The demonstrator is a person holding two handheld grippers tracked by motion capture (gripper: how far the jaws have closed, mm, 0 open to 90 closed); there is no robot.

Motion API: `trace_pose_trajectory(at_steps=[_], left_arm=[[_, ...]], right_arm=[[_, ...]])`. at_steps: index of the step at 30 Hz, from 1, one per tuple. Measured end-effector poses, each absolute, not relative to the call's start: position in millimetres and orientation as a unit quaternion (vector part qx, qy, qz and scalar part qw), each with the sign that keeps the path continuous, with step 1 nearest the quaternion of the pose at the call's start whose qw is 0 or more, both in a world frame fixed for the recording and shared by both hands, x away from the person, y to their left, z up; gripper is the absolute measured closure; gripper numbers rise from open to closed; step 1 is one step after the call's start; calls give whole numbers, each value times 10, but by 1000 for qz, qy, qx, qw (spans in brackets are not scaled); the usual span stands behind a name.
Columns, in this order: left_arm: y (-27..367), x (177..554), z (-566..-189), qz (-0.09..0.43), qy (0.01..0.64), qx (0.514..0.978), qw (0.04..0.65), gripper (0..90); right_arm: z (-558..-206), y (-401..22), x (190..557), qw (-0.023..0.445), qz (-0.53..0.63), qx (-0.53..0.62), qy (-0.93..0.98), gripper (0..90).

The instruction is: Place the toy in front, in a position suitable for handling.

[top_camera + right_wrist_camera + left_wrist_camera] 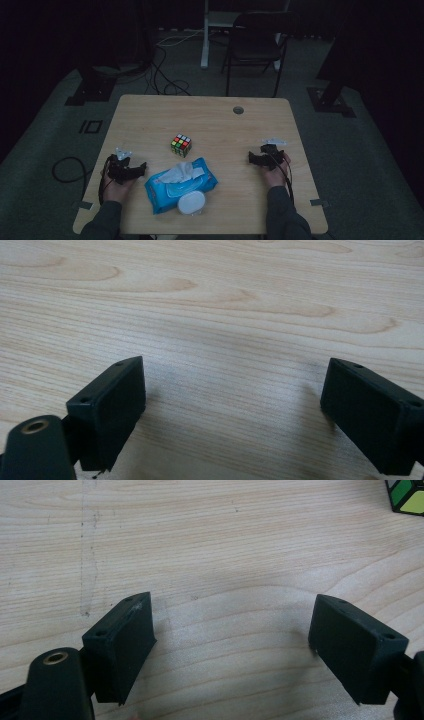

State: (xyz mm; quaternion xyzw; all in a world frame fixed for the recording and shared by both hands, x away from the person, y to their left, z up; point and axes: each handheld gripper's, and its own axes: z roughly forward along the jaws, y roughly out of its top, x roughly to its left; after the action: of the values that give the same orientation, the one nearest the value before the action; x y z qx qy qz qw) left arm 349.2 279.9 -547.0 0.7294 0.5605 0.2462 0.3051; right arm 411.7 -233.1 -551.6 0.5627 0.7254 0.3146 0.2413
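Wet-wipes pack (181, 184) lies untouched near the front of the surface (250, 135), between the left hand-held gripper (142, 167) and right hand-held gripper (251, 158), both released and empty, so the handling seems not yet begun.

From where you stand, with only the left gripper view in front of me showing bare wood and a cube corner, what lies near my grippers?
Observer: A blue wet-wipes pack lies just right of your left gripper, its lid flipped open.
Operator: Anything sticking out of it?
Observer: Yes, a white wipe is pulled partly out of the opening.
Operator: And the right gripper?
Observer: The right gripper rests open near the table's right edge, nothing between its jaws.
Operator: Where is the whole cube?
Observer: The Rubik's cube sits beyond the pack, toward the table's middle.
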Motion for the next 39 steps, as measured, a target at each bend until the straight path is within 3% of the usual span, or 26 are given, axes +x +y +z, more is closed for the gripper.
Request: trace_pose_trajectory(at_steps=[11,15,39], left_arm=[[2809,3471,-5464,244,557,732,307,215],[2802,3438,-5424,235,564,731,303,309],[2570,2920,-5035,249,520,731,365,277]], right_arm=[[-5515,-2301,4092,235,318,550,736,109],[-5515,-2301,4092,235,318,550,736,109],[-5515,-2304,4090,235,319,548,737,109]])
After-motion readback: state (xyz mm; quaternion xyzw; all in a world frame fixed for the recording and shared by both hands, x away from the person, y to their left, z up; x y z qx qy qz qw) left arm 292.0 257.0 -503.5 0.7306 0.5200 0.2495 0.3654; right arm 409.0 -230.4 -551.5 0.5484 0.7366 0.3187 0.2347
